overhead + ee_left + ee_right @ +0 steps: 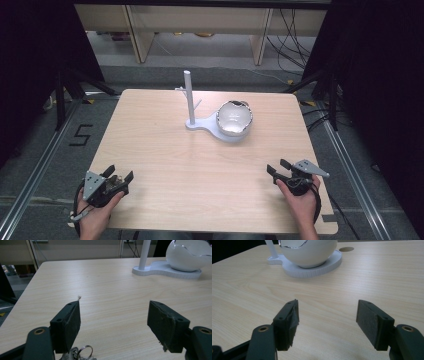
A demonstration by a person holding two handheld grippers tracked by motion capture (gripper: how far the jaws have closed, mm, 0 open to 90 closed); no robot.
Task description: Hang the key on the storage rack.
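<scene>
Here, your left gripper (120, 176) sits at the lower left of the high view, jaws spread and empty, with a key ring (83, 351) just beneath them. Your right gripper (279, 168), lower right, gapes empty too. The white bowl (234, 118) rests on its stand base (200, 125) at upper centre.

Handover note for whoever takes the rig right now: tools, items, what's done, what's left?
Left tool: open, holding nothing, near-left table corner; a key ring lies on the table just beneath its jaws.
Right tool: open, holding nothing, near-right side.
White bowl sits on the round pad of the white stand, far centre of the table. Both tools are well short of it.
Done: nothing visible; bowl untouched.
Left: likely reach in and handle the bowl or stand.
</scene>
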